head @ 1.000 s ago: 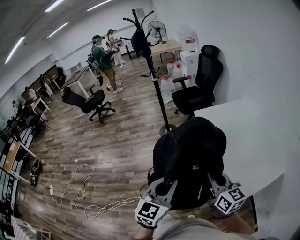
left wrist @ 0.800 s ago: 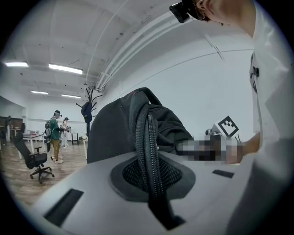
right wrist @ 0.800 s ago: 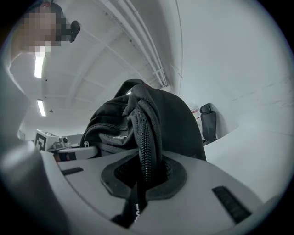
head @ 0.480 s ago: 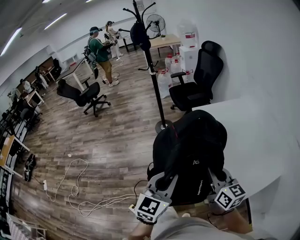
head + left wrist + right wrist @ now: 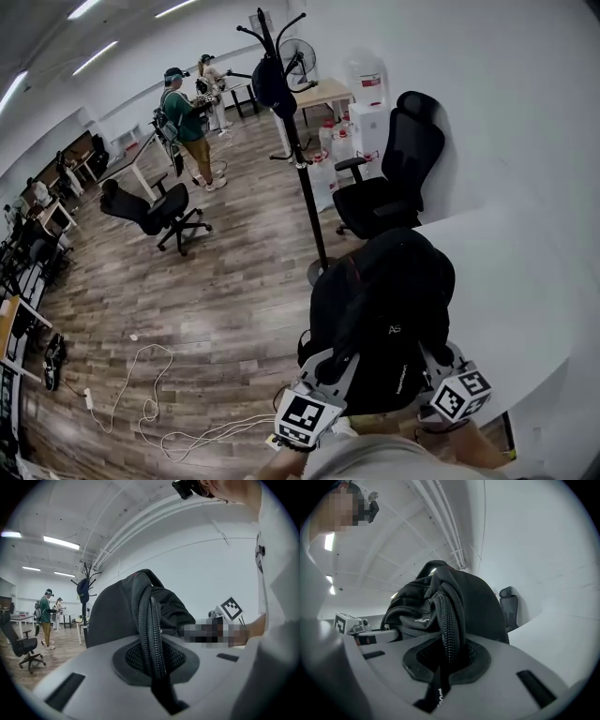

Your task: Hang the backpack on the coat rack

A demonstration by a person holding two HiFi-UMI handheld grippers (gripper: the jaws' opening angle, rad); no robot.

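I hold a black backpack (image 5: 384,319) up in front of me with both grippers. In the head view my left gripper (image 5: 325,367) is at its lower left and my right gripper (image 5: 433,361) at its lower right. The left gripper (image 5: 154,660) is shut on a padded shoulder strap (image 5: 151,620). The right gripper (image 5: 446,663) is shut on the other strap (image 5: 449,620). The black coat rack (image 5: 300,159) stands on the wood floor ahead, a dark bag (image 5: 273,84) hanging near its top. It also shows far off in the left gripper view, as the coat rack (image 5: 84,604).
A white table (image 5: 511,281) lies to my right, with a black office chair (image 5: 394,173) beyond it. A water dispenser (image 5: 370,98) and bottles stand by the wall. Another chair (image 5: 150,208) and two people (image 5: 183,122) are at the left. White cables (image 5: 155,403) trail on the floor.
I have carried the backpack forward, so the coat rack and chair are nearer. Both grippers keep the same hold on the straps.
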